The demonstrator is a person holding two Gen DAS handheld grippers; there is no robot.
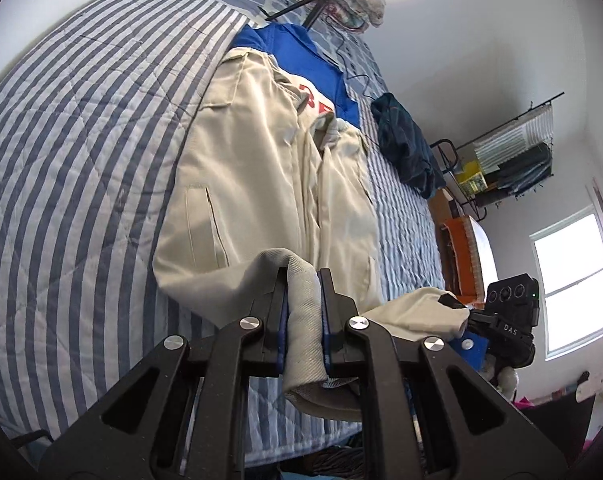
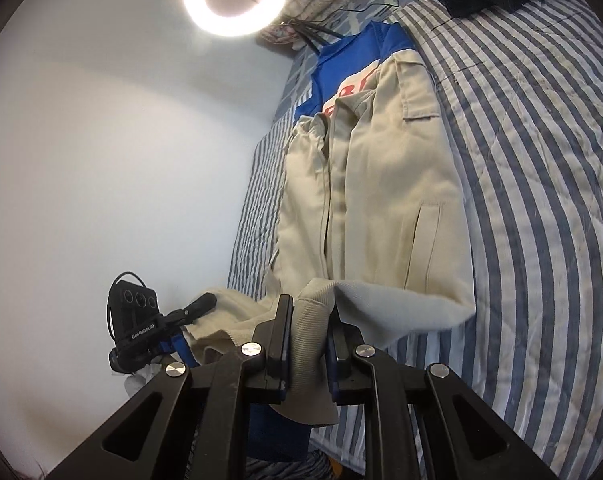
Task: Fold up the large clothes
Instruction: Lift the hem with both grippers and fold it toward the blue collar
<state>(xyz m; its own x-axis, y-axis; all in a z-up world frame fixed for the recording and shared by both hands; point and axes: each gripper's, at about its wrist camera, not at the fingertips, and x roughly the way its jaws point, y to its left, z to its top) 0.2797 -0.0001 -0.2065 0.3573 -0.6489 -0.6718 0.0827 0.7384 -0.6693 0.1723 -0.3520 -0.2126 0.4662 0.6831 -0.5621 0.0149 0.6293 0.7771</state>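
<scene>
Closest to us, the left gripper (image 1: 303,276) is squeezed almost shut on the thick ribbed hem (image 1: 301,320) of the jacket (image 1: 261,168), with the cloth bunched between its blue pads. The right gripper (image 2: 309,308) is pinched nearly closed on the same hem (image 2: 309,356) a little way along. So both bottom corners are held up off the bed, and the cloth sags between the two grippers. The hem is fat and soft, so it could slip out of one gripper, and then that corner would flop down and the fold would go crooked. If one hand goes faster than the other, the hem would land slanted. Farther out, the cream jacket lies flat on the striped quilt (image 1: 81,140), with its sleeves folded in and its blue collar end (image 1: 285,44) far away. Pulling too hard could drag the whole jacket along the quilt and shake those sleeves loose. Beyond it lie a dark cloth (image 1: 405,144) and a thin black cable (image 1: 353,76), near enough to get caught if the jacket slides that way.
</scene>
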